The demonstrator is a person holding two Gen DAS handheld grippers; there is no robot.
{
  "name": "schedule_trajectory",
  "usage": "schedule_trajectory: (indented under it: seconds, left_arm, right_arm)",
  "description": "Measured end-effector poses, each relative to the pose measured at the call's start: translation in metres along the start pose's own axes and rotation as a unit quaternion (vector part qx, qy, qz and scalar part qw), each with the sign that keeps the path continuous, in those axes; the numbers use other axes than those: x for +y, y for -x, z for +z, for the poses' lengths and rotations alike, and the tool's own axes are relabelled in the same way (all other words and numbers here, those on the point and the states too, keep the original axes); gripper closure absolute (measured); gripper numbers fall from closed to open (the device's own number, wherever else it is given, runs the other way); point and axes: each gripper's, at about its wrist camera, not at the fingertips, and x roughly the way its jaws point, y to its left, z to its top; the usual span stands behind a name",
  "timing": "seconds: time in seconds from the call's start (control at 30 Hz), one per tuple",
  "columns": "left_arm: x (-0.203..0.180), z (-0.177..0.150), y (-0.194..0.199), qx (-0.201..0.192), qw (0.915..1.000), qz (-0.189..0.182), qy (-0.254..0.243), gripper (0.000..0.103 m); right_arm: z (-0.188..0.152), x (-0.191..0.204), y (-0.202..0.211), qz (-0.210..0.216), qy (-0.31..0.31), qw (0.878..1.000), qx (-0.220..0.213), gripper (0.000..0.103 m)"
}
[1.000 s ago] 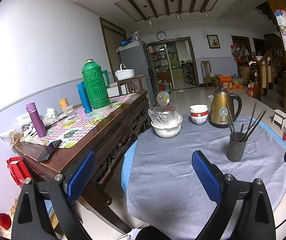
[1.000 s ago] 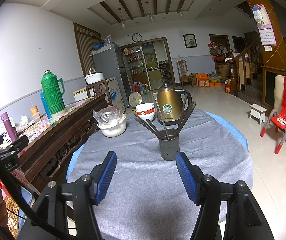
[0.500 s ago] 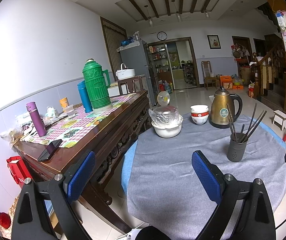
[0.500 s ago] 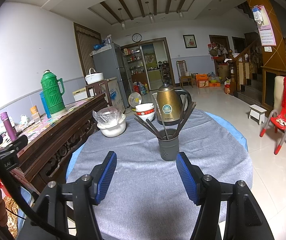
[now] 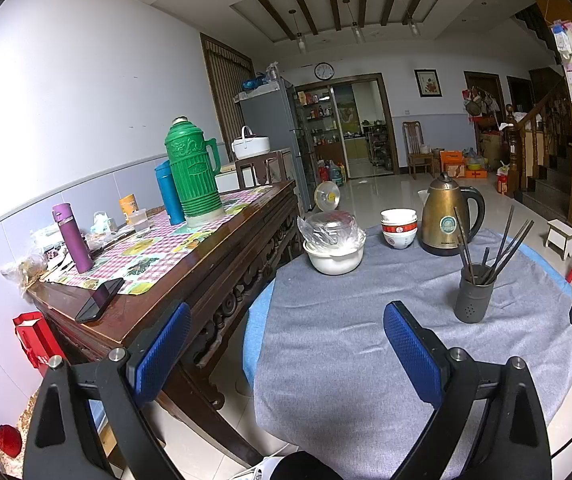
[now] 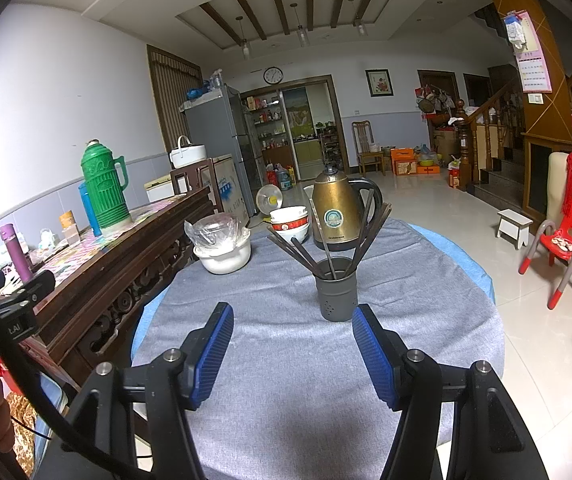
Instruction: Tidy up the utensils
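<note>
blue ribbed pads face each other across a wide gap on your right tool (image 6: pixel 292 354): it is spread wide and grasps nothing, hanging above the grey cloth of the round tabletop (image 6: pixel 286 380). your left tool (image 5: pixel 286 354) is released just as wide and equally bare; its left finger (image 5: pixel 161 354) sits over the gap between the tabletop and the wooden sideboard (image 5: pixel 205 256), its right finger over the cloth.

the dark grey holder (image 6: pixel 336 294) stands upright on the cloth just ahead of your right tool, in line with the gap between its fingers, not touching them. from the left view the holder (image 5: pixel 474 298) sits ahead and to the right. dark chopsticks (image 6: pixel 328 240) fan out of it, leaning to both sides.

behind the holder stands a gold kettle (image 6: pixel 336 210) with a black handle. just left of it are stacked white bowls (image 6: pixel 289 222) with a red band. further left a white pot (image 6: pixel 223 254) holds a metal bowl wrapped in clear plastic.

on the sideboard stand a green thermos (image 6: pixel 103 186), a blue flask beside it and a purple bottle (image 5: pixel 71 238); a phone (image 5: pixel 99 300) lies near the edge.
</note>
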Motion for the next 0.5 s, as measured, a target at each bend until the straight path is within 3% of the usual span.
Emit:
schedule_trajectory:
  seconds: [0.5]
  left_arm:
    - [-0.0003, -0.0003, -0.0003, 0.001, 1.0000, 0.000, 0.000, 0.006]
  right_arm:
    - [-0.0031, -0.0081, 0.0007, -0.005, -0.003, 1.000, 0.001, 0.037]
